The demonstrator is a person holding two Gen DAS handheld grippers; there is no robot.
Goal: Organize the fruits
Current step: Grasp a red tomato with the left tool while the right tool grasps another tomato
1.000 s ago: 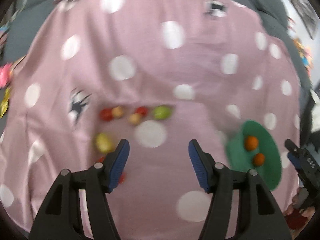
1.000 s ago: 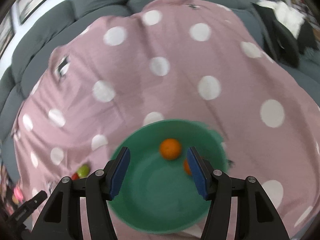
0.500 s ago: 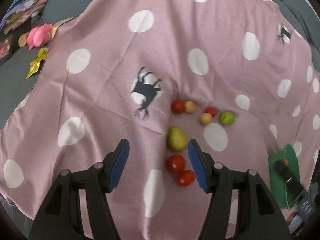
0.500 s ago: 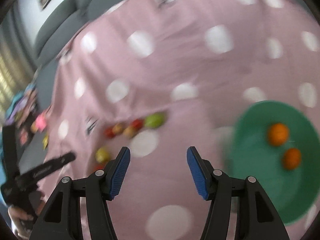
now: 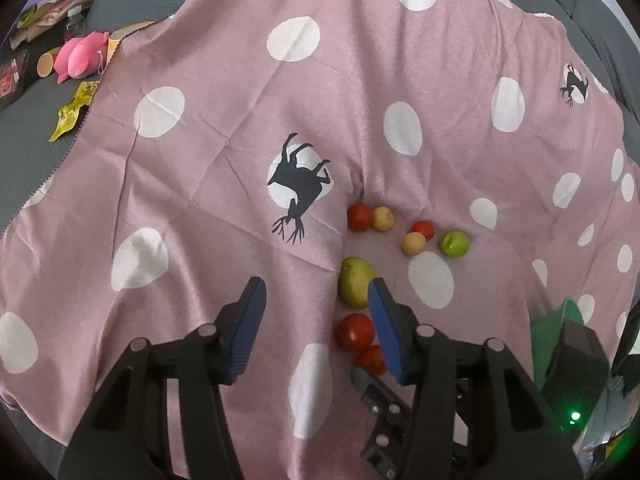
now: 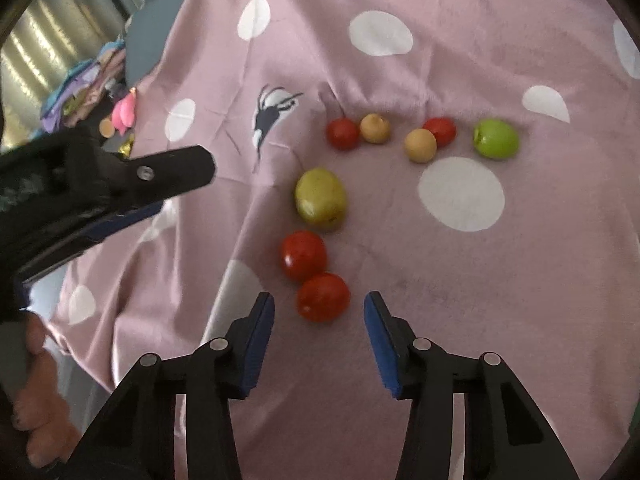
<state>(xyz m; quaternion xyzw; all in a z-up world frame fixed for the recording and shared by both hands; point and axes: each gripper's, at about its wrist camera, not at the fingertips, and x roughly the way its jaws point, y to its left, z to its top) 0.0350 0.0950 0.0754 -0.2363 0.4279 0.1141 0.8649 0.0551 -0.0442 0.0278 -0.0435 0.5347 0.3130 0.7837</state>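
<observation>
A: Where do the right tongs [image 6: 319, 318] stand?

B: Over the pink dotted cloth [image 6: 500, 280], tilted downward, jaws apart with nothing pinched. Their jaws have just been closing. The near red tomato [image 6: 323, 297] lies just ahead of the tips, roughly between them, and no pad touches it.

A: And the other fruit?

B: A second red tomato [image 6: 303, 255] touches the first on its far side. Beyond that sits the yellow-green pear [image 6: 321, 197]. Farther out runs a row: a red fruit [image 6: 342, 133] against a tan one [image 6: 375, 128], then another tan one [image 6: 420, 145] against a red one [image 6: 440, 131], and the green apple [image 6: 496, 138] at the right end.

A: The left tongs [image 5: 316, 322]?

B: Also released, jaws just closing too, only cloth between them. The pear [image 5: 356, 286] sits just beyond their right finger, the tomatoes beside that finger's inner side.

A: The bowl?

B: A green bowl [image 5: 550, 344] shows far right of the left tongs, partly hidden.
</observation>
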